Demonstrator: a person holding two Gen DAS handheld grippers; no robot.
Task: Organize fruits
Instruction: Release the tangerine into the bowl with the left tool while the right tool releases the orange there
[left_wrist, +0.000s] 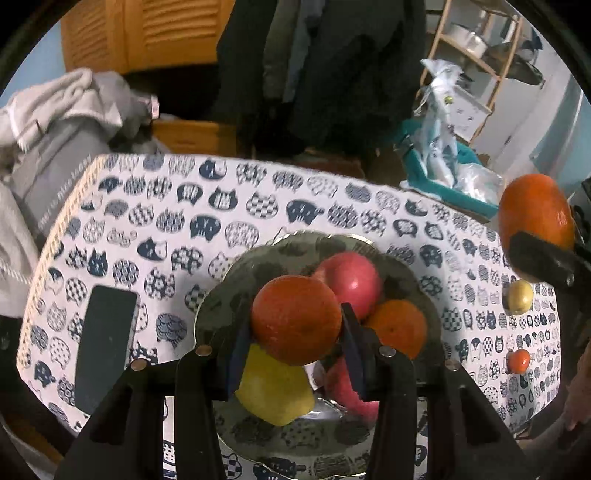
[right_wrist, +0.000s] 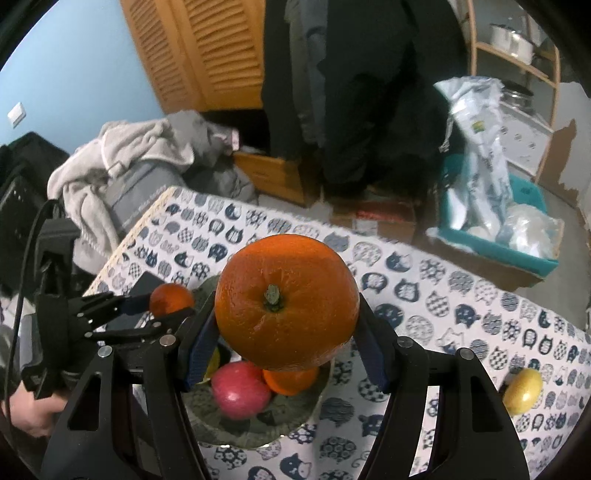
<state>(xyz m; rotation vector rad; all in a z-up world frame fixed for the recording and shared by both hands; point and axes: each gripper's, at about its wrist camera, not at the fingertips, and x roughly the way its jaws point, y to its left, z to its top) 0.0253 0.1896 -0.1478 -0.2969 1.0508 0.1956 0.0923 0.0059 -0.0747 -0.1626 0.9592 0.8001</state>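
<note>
My left gripper (left_wrist: 295, 321) is shut on a reddish orange (left_wrist: 295, 319) and hangs just above a shiny bowl (left_wrist: 221, 288). In the bowl lie a red apple (left_wrist: 351, 280), an orange (left_wrist: 400, 326), a yellow fruit (left_wrist: 275, 387) and a second red fruit (left_wrist: 347, 395). My right gripper (right_wrist: 286, 325) is shut on a large orange (right_wrist: 286, 301), stem towards the camera, above the bowl (right_wrist: 207, 413). In the right wrist view the left gripper (right_wrist: 162, 310) with its small orange (right_wrist: 171, 299) is at the left. In the left wrist view the large orange (left_wrist: 535, 210) shows at the right edge.
On the cat-print tablecloth (left_wrist: 184, 206) a dark phone (left_wrist: 105, 343) lies left of the bowl. A small yellow fruit (left_wrist: 519, 297) and a tiny orange one (left_wrist: 518, 361) lie to the right. Behind the table are clothes (left_wrist: 55, 110), a teal bin (left_wrist: 443, 177) and a shelf.
</note>
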